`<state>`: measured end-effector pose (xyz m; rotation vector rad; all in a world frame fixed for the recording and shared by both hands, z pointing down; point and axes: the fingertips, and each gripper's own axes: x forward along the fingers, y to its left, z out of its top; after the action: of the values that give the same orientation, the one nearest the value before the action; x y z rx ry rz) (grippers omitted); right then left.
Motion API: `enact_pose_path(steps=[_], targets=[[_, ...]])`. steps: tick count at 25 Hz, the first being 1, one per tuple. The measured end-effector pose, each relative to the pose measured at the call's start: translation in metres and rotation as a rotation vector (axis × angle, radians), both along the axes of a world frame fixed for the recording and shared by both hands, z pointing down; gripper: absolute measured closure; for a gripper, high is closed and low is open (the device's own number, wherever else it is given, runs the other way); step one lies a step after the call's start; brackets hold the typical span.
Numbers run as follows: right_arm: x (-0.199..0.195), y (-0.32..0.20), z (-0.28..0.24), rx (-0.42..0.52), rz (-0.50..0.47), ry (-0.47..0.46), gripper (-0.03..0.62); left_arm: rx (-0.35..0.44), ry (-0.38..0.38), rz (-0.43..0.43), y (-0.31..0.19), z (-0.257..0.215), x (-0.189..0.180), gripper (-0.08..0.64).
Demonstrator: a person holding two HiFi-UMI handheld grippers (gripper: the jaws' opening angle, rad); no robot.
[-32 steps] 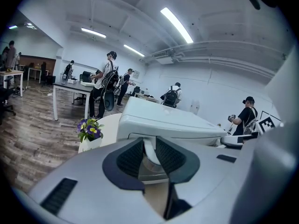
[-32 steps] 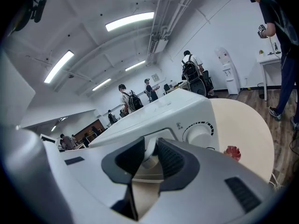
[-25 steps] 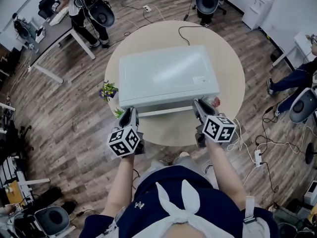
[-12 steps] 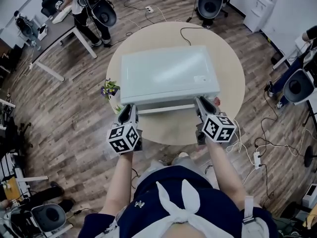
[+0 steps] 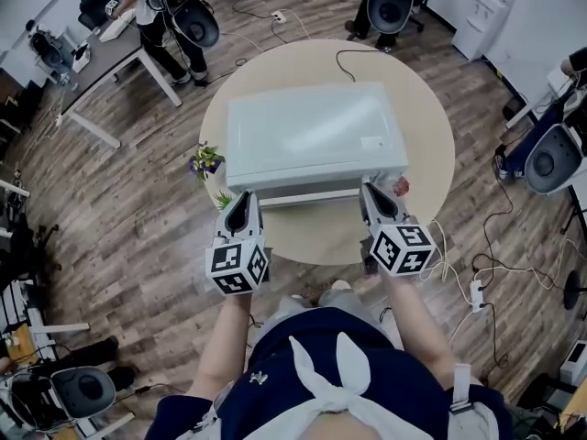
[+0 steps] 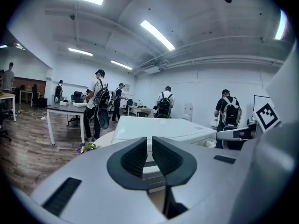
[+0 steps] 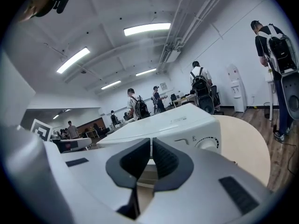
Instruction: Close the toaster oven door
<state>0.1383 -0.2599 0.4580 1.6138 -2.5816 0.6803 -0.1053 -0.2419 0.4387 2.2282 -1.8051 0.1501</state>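
Observation:
A white toaster oven stands on a round beige table. Its front shows as a narrow pale band along the near side; I cannot tell how far the door stands from closed. My left gripper sits at the front left corner and my right gripper at the front right corner. Both pairs of jaws are closing, down to a thin slit with nothing between them. Past the left gripper lies the oven. Beyond the right gripper, the oven's dial side shows.
A small bunch of flowers lies at the table's left edge and a small red thing by the oven's right front corner. A black cable runs off the far side. A power strip lies on the floor; desks and office chairs stand around.
Both grippers' jaws have closed from partly open to nearly touching. The left gripper has shifted slightly right; both stay at the oven's front corners.

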Motion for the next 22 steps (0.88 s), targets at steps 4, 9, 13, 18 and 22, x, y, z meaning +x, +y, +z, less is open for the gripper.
enact_pose_path(steps=[4,9,13,18,22], targets=[[-0.009,0.011,-0.001,0.017,-0.015,0.015,0.586,0.028,-0.023,0.038,0.012,-0.006,0.017,0.52],[-0.022,0.024,0.0,0.018,-0.053,0.021,0.586,0.012,-0.014,0.07,0.024,-0.003,0.032,0.526],[-0.035,0.035,0.001,0.013,-0.089,0.024,0.588,0.002,-0.009,0.073,0.033,-0.002,0.035,0.529],[-0.047,0.047,0.001,0.013,-0.129,0.043,0.588,0.005,-0.02,0.089,0.044,-0.004,0.039,0.529],[-0.053,0.056,0.002,0.011,-0.147,0.061,0.588,0.004,-0.022,0.104,0.052,-0.003,0.043,0.529]])
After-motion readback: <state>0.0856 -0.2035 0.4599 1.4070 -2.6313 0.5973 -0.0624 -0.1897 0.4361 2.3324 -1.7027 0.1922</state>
